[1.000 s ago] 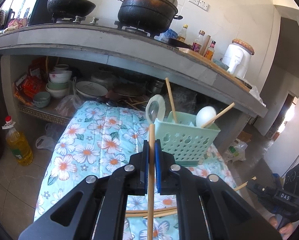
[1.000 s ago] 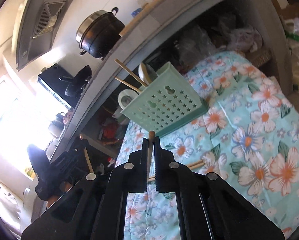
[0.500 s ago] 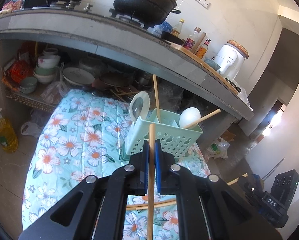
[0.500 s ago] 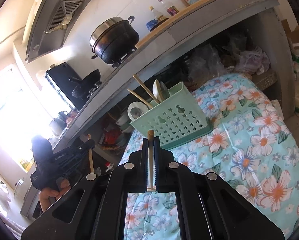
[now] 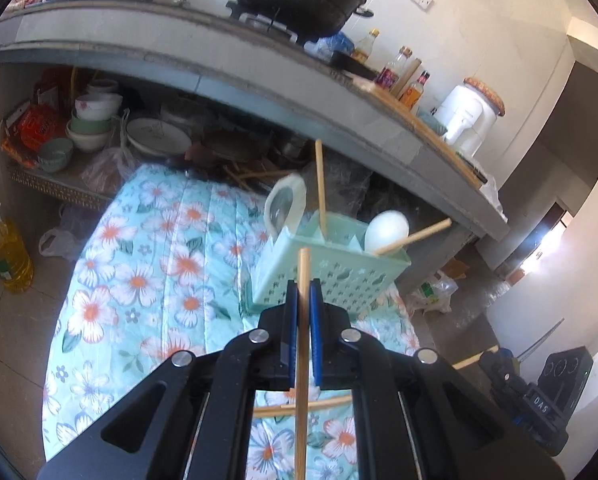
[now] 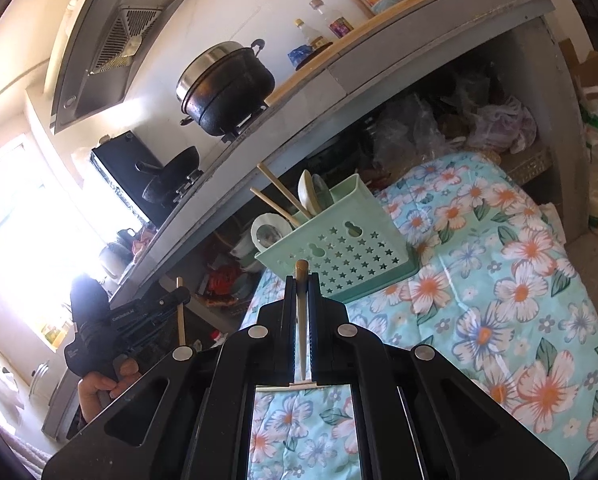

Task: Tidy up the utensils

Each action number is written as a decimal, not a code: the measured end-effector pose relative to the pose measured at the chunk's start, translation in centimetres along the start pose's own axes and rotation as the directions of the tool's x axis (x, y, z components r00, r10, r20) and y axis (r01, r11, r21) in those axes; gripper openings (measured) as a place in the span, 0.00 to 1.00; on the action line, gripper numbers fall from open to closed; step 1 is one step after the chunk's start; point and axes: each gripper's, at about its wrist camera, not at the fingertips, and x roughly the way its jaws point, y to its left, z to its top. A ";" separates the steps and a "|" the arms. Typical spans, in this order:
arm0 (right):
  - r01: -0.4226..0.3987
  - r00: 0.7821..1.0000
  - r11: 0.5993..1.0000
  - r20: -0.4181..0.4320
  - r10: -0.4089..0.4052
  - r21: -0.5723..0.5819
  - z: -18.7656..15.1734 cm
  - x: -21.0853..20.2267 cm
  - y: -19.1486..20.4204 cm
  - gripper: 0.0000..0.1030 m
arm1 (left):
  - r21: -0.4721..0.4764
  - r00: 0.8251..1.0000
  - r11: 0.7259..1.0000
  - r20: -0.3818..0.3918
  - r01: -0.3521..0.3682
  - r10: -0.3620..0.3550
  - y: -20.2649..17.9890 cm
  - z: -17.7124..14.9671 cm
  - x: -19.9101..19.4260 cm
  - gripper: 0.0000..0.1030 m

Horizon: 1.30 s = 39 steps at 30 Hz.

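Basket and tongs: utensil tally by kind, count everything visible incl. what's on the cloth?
Chopsticks: 6, two in the basket, one in left tongs, one in right tongs, two on the cloth
Spoons: 2, both in basket
Total: 8

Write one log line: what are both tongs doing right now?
left tongs: shut on chopstick | right tongs: shut on wooden-tipped utensil | green basket: on floral cloth, ahead of both
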 end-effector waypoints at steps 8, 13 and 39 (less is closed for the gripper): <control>0.020 0.999 1.000 0.046 -0.021 0.016 1.3 -1.1 -0.9 0.04 | 0.072 0.961 0.997 0.269 0.040 -0.058 -4.0 6.9 -1.7 0.05; 0.032 0.999 0.999 0.042 -0.033 0.024 1.3 -0.8 -1.0 0.04 | 0.110 0.888 0.988 0.435 0.111 -0.148 -7.5 11.7 -0.8 0.05; 0.073 0.996 0.997 0.042 -0.075 0.035 1.9 -1.0 -2.1 0.04 | 0.165 0.925 0.977 0.374 -0.132 0.062 -7.1 10.7 14.3 0.24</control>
